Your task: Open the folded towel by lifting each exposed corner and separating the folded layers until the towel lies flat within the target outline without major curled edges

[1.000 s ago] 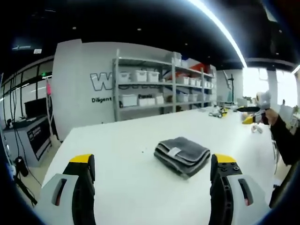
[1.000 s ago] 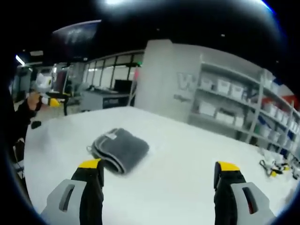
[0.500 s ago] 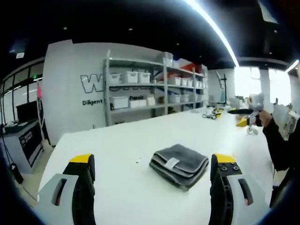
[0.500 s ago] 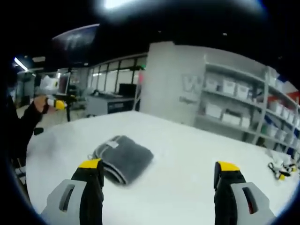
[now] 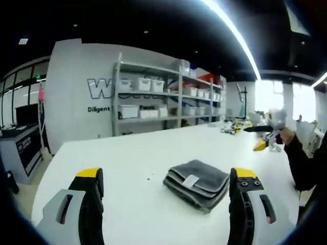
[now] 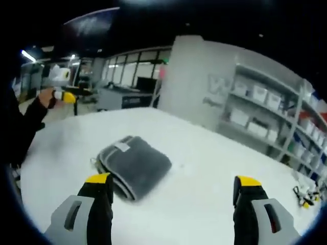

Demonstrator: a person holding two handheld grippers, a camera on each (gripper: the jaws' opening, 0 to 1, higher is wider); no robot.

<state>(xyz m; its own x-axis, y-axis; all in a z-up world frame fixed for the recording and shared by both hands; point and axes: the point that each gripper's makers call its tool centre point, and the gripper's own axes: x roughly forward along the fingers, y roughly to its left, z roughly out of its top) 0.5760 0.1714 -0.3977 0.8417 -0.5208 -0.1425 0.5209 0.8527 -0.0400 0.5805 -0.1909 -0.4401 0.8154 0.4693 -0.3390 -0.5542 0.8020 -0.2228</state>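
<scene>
One folded grey towel (image 5: 197,183), one white table (image 5: 133,168), two hand-held grippers (image 5: 166,191) (image 6: 172,196), one shelving rack (image 5: 168,99).

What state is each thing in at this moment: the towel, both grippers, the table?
towel: folded in layers, lying flat on the table, untouched.
left gripper: open, empty, held short of the towel.
right gripper: open, empty, towel beside its left jaw.
table: white; no target outline can be made out.
white tag: on the towel's top.
</scene>
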